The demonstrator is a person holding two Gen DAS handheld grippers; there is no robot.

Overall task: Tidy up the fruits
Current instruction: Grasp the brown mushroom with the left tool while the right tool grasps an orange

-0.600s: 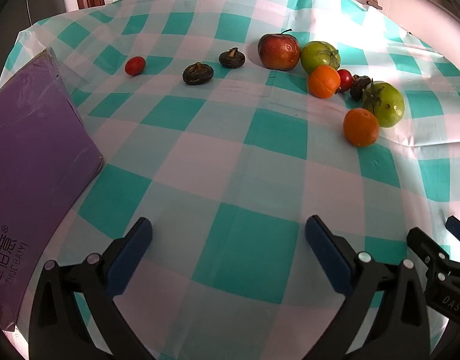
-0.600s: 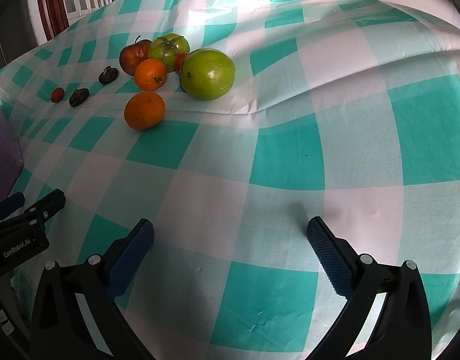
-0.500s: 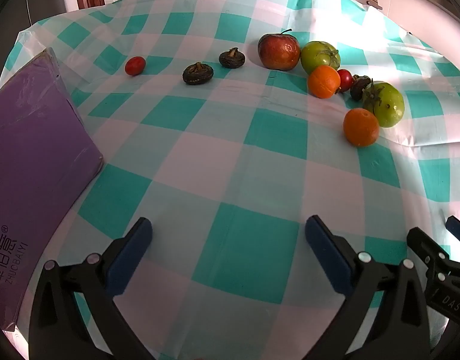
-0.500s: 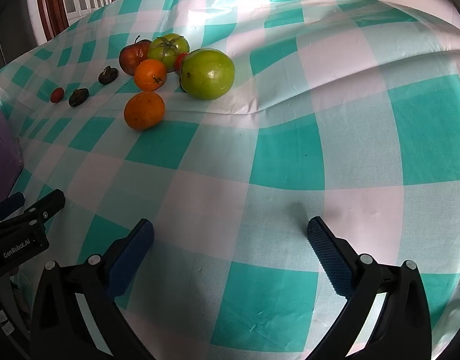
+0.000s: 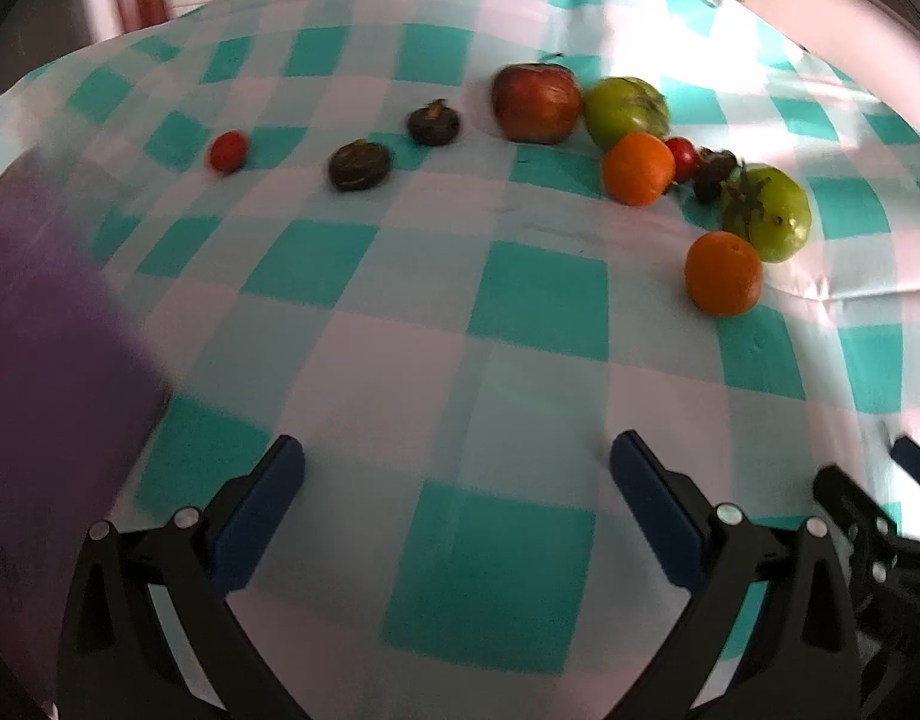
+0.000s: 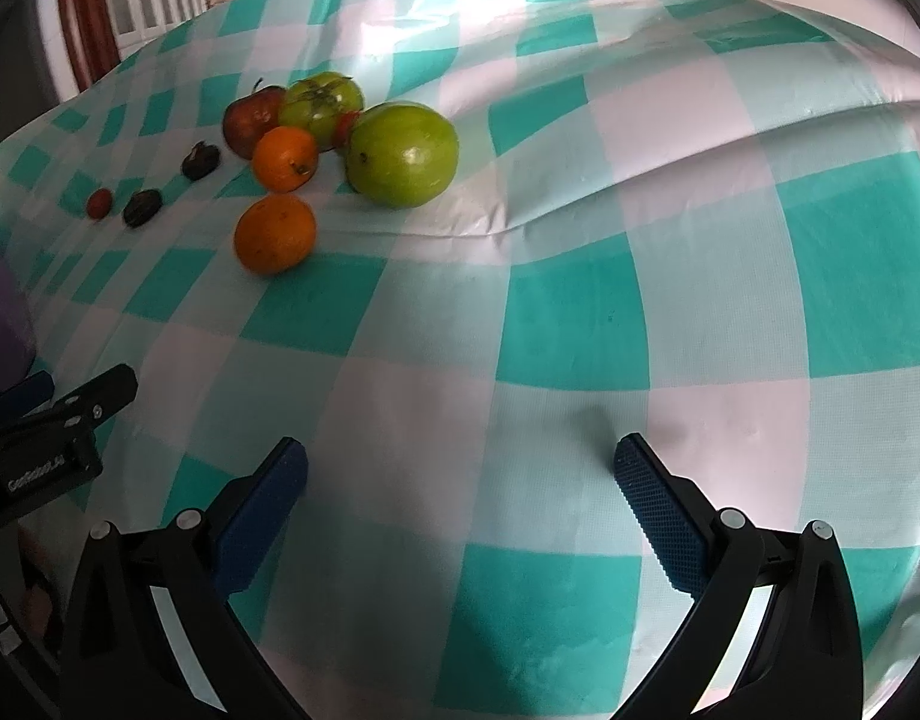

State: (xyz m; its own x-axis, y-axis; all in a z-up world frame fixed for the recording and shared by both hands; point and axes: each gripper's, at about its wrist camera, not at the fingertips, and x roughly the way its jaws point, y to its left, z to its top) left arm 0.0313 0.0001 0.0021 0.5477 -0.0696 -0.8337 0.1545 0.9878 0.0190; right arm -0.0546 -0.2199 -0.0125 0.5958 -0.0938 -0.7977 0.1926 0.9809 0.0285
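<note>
Left gripper and right gripper, nearest, both with blue pads spread wide and nothing between them, over the teal-and-white checked tablecloth. A purple box, blurred, lies at the left edge. Farther off, the fruits: near orange, green tomato, second orange, red apple; two dark items, possibly mushrooms, and a small red tomato lie apart to the left

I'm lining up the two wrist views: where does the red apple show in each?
Left wrist: red apple upper centre, left of a green tomato.
Right wrist: red apple upper left, partly behind that green tomato.
Shared landmark: the lone orange nearest both cameras.
</note>
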